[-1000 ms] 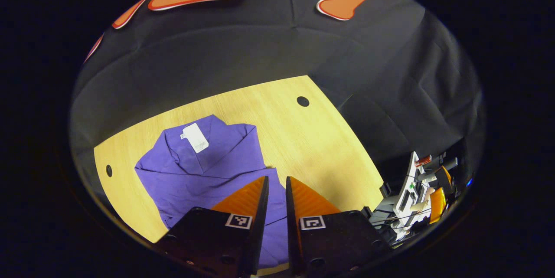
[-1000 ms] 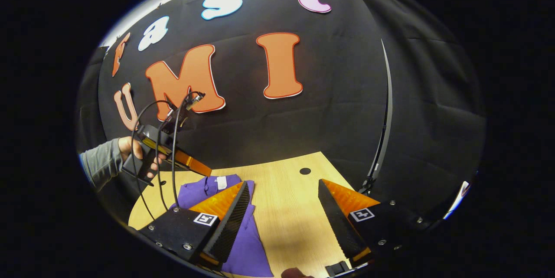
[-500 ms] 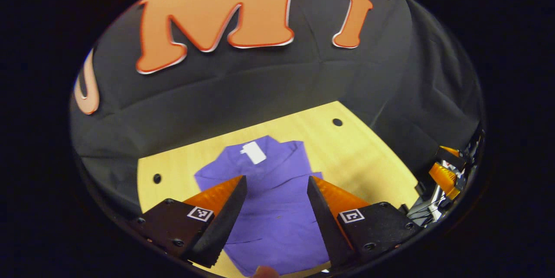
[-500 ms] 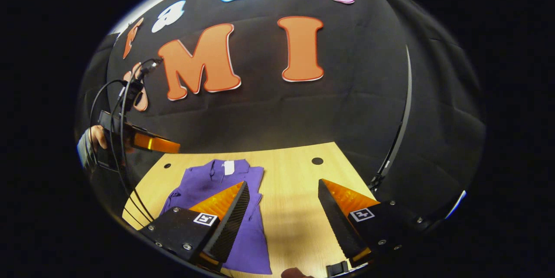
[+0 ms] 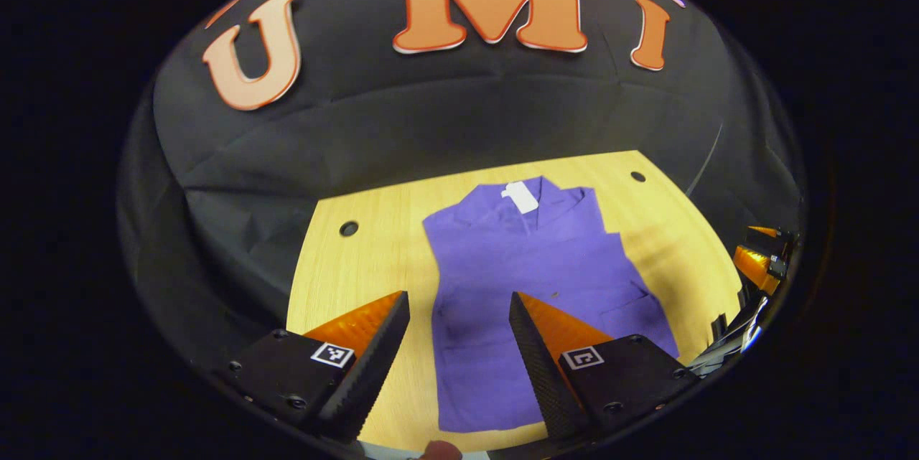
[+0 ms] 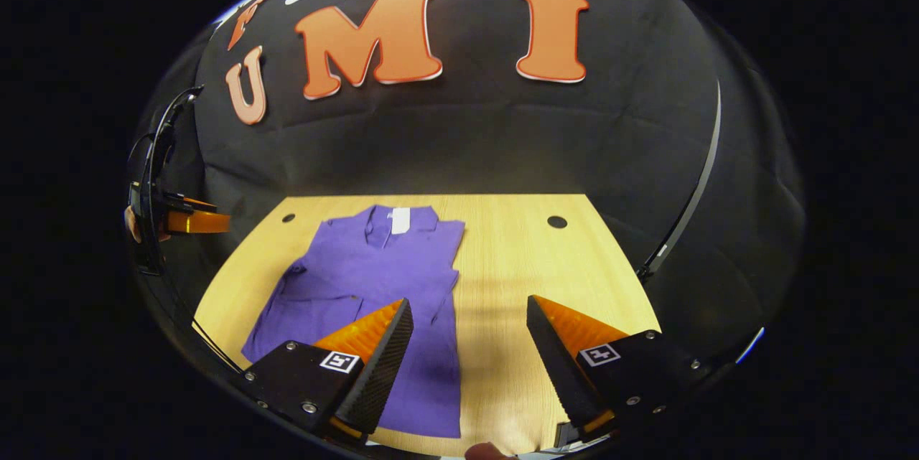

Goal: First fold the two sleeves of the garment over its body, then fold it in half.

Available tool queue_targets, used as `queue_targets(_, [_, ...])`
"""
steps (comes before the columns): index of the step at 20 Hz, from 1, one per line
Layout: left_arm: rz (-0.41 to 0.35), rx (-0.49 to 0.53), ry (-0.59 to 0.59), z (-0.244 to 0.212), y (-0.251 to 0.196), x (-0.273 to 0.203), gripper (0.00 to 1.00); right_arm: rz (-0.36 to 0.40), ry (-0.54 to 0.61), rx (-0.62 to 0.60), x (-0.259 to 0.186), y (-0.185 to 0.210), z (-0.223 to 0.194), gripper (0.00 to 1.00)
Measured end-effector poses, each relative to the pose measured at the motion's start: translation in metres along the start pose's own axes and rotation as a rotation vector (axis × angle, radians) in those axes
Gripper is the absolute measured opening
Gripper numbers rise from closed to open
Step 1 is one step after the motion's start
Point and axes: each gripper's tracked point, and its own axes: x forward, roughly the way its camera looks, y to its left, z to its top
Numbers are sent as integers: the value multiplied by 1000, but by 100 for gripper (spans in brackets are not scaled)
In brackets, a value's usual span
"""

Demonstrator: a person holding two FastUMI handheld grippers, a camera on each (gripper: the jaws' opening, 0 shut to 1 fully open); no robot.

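Both sleeves look folded in already, so I judge the halving fold comes next (calling for a grip at the hem).

Left gripper view: my left jaws (image 5: 458, 331) hang released above the garment (image 5: 531, 280), near the bench's (image 5: 359, 266) front edge.

Right gripper view: my right jaws (image 6: 470, 338) gape empty beside the garment's (image 6: 373, 280) edge.

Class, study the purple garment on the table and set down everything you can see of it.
The purple garment is a soft, woven-looking shirt with a collar and a white tag at the neck. It lies flat on the light wooden table, collar toward the booth wall, hem toward the cameras. Both sleeves appear folded in over the body, leaving a narrow, roughly rectangular shape with light creases. Only the table touches it; neither gripper holds it.
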Motion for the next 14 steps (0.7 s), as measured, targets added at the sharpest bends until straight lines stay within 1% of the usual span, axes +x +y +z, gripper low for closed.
queue_targets(4, [17, -36, 76, -74, 13, 1, 90, 28, 95, -32, 7, 19, -42, 95])
queue_targets(5, [17, -53, 102, -92, 13, 3, 92, 28, 121, -36, 9, 23, -52, 96])
queue_targets(6, [11, -72, 134, -112, 11, 3, 90, 37, 147, -38, 13, 26, -65, 96])
queue_targets(8, [6, -114, 203, -151, 9, 4, 90, 44, 210, -39, 15, 31, -94, 96])
queue_targets(10, [9, -131, 246, -177, 8, 5, 89, 48, 266, -47, 14, 33, -117, 96])
queue_targets(14, [19, -147, 297, -205, 9, 10, 89, 32, 367, -63, 15, 34, -157, 96])
